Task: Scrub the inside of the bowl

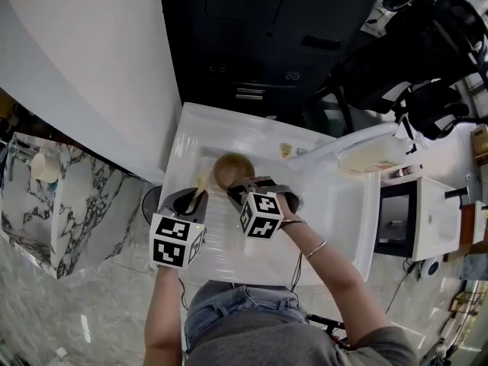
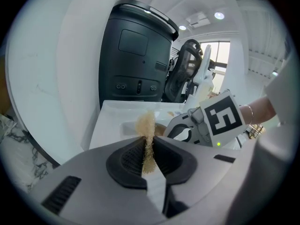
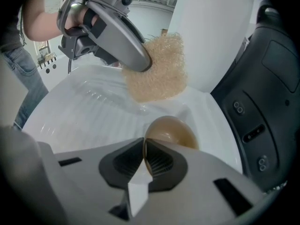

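A brown bowl (image 1: pixel 229 169) is held tilted over the white sink (image 1: pixel 339 216). My right gripper (image 1: pixel 239 188) is shut on its rim, and in the right gripper view the bowl (image 3: pixel 174 131) sticks out just past the closed jaws (image 3: pixel 145 145). My left gripper (image 1: pixel 199 197) is shut on a tan fibrous scrub pad (image 2: pixel 146 125), which pokes up between its jaws (image 2: pixel 149 143). From the right gripper view the pad (image 3: pixel 158 73) hangs just above and behind the bowl, not visibly touching it. The bowl's inside is hidden.
A tall black appliance (image 1: pixel 259 44) stands right behind the sink. A white faucet arm (image 1: pixel 347 143) and a pale container (image 1: pixel 374 157) lie at the sink's right. A small yellowish item (image 1: pixel 285 149) rests on the back rim. A white wall (image 1: pixel 91 59) is at left.
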Motion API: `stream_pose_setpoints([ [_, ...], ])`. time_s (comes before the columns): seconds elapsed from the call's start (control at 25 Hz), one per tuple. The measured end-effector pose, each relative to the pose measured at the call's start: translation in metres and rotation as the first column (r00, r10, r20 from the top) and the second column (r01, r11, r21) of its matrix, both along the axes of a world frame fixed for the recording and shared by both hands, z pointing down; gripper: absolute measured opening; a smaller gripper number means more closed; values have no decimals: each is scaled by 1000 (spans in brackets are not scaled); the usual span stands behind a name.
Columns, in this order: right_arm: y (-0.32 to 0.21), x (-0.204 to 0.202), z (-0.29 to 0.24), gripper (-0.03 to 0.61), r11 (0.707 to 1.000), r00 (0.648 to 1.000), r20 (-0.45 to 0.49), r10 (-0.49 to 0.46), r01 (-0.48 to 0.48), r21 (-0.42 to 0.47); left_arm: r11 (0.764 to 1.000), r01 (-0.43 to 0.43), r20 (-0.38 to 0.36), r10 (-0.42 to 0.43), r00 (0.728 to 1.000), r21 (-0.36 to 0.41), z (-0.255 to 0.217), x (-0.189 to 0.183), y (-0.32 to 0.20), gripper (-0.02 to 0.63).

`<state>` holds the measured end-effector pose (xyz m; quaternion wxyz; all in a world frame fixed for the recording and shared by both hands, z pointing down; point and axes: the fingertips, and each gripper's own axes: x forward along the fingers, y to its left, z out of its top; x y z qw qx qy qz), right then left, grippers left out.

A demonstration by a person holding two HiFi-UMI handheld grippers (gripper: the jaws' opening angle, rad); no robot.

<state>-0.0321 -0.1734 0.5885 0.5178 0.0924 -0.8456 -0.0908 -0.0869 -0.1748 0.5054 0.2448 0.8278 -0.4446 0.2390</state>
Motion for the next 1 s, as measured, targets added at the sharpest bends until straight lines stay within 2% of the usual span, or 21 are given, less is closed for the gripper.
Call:
stream_pose_setpoints([
  [0.36, -2, 2, -10, 67, 999, 999, 35, 41, -40, -2, 1000, 5, 10, -5, 1000, 12, -5, -2, 6, 46],
  [0.8, 14, 11, -53, 66, 992, 979, 160, 126, -122, -35, 997, 52, -7, -52, 999, 50, -16, -5, 19, 46],
  [1.0, 34, 19, -73, 35, 985, 957, 233, 171, -164, -50, 996, 51, -15, -50, 999, 73, -24, 0, 29, 46],
])
